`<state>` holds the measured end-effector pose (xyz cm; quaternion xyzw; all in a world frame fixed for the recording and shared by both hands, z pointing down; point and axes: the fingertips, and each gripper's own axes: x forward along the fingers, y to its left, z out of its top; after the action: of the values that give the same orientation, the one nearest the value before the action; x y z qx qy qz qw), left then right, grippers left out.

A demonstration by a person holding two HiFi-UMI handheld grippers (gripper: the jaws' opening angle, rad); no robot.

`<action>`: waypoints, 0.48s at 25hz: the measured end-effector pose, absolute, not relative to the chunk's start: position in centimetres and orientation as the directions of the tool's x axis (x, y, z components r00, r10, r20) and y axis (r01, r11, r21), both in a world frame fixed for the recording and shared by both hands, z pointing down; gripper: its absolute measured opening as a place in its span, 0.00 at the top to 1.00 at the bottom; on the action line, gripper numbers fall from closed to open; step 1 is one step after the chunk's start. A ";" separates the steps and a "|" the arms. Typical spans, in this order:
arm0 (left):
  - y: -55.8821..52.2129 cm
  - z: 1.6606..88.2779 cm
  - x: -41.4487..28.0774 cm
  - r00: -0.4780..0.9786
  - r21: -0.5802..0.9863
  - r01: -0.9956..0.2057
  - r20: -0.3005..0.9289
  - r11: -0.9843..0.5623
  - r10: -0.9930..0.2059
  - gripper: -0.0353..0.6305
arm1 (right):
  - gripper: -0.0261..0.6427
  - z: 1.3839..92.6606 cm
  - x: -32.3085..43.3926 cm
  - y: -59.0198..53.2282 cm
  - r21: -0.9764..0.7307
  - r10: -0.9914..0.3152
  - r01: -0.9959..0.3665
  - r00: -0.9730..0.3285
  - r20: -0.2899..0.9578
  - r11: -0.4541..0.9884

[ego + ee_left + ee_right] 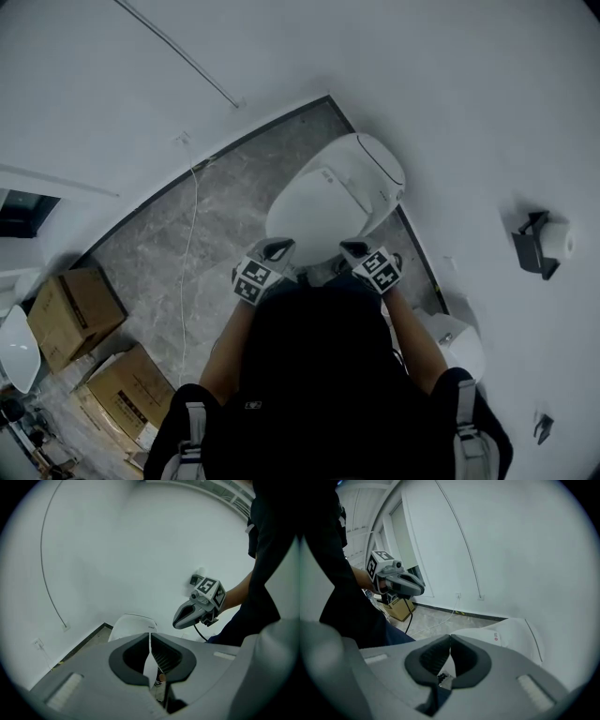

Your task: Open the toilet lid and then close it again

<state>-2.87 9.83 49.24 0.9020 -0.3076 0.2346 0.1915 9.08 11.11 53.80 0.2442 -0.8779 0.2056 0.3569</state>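
Toilet lid (328, 192) down, both claws clenched above its front edge

Toilet lid lies flat and closed on the bowl, a smooth white oval. In the head view its long axis runs from lower left, nearest the person, to upper right, where the wider back end sits against the wall by the corner of the grey tiled floor (216, 206).

The person stands at the narrow front end with both forearms stretched forward. The left claw (278, 247) and right claw (355, 248) are held side by side at about the same height, apart from each other, marker cubes toward the body and tips aimed forward and down at the lid's front.

In the left gripper view the jaws meet at the tips with nothing between them, and the lid shows beyond them, clear of the tips. The right gripper view shows the same: jaws pressed together, empty, the toilet lying past them to the right.

Cardboard boxes (75, 314) stand well to the left, and a thin cable (193, 234) trails across the floor
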 end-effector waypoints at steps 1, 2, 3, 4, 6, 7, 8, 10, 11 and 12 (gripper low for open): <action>9.6 49.2 -3.1 0.699 0.201 -0.647 0.541 -0.736 -0.467 0.91 | 0.96 53.2 9.0 10.8 -0.178 -0.295 -0.579 -0.627 0.721 0.796; 9.5 49.2 -3.4 0.698 0.200 -0.648 0.541 -0.735 -0.469 0.91 | 0.96 52.7 8.9 10.5 -0.171 -0.307 -0.584 -0.627 0.716 0.794; 9.5 49.1 -3.7 0.698 0.200 -0.649 0.539 -0.734 -0.471 0.91 | 0.96 52.3 8.7 10.2 -0.164 -0.318 -0.588 -0.628 0.711 0.792; 9.5 48.9 -4.0 0.699 0.201 -0.650 0.536 -0.733 -0.473 0.91 | 0.96 51.8 8.5 10.0 -0.157 -0.330 -0.591 -0.629 0.704 0.791; 9.5 48.8 -4.4 0.702 0.205 -0.650 0.530 -0.732 -0.475 0.91 | 0.96 51.0 8.3 9.6 -0.142 -0.352 -0.597 -0.630 0.693 0.789; 9.5 48.8 -4.5 0.703 0.209 -0.650 0.529 -0.730 -0.475 0.91 | 0.96 50.6 8.2 9.5 -0.134 -0.362 -0.601 -0.629 0.688 0.788; 9.5 48.8 -4.6 0.704 0.212 -0.650 0.528 -0.729 -0.474 0.91 | 0.96 50.3 8.2 9.4 -0.128 -0.370 -0.604 -0.627 0.685 0.787; 9.5 48.7 -4.6 0.705 0.213 -0.651 0.525 -0.729 -0.477 0.91 | 0.96 49.9 8.4 9.4 -0.122 -0.379 -0.607 -0.627 0.681 0.785; 9.5 48.6 -4.6 0.704 0.211 -0.654 0.522 -0.726 -0.482 0.91 | 0.96 49.9 8.5 9.6 -0.122 -0.380 -0.607 -0.628 0.679 0.786; 9.4 48.4 -4.5 0.701 0.210 -0.658 0.520 -0.723 -0.488 0.91 | 0.96 49.9 8.6 9.7 -0.122 -0.378 -0.604 -0.630 0.679 0.788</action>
<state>-4.53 9.43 48.44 0.9017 -0.3178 0.2198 0.1939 8.64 9.71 49.89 0.2768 -0.8863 0.1718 0.3292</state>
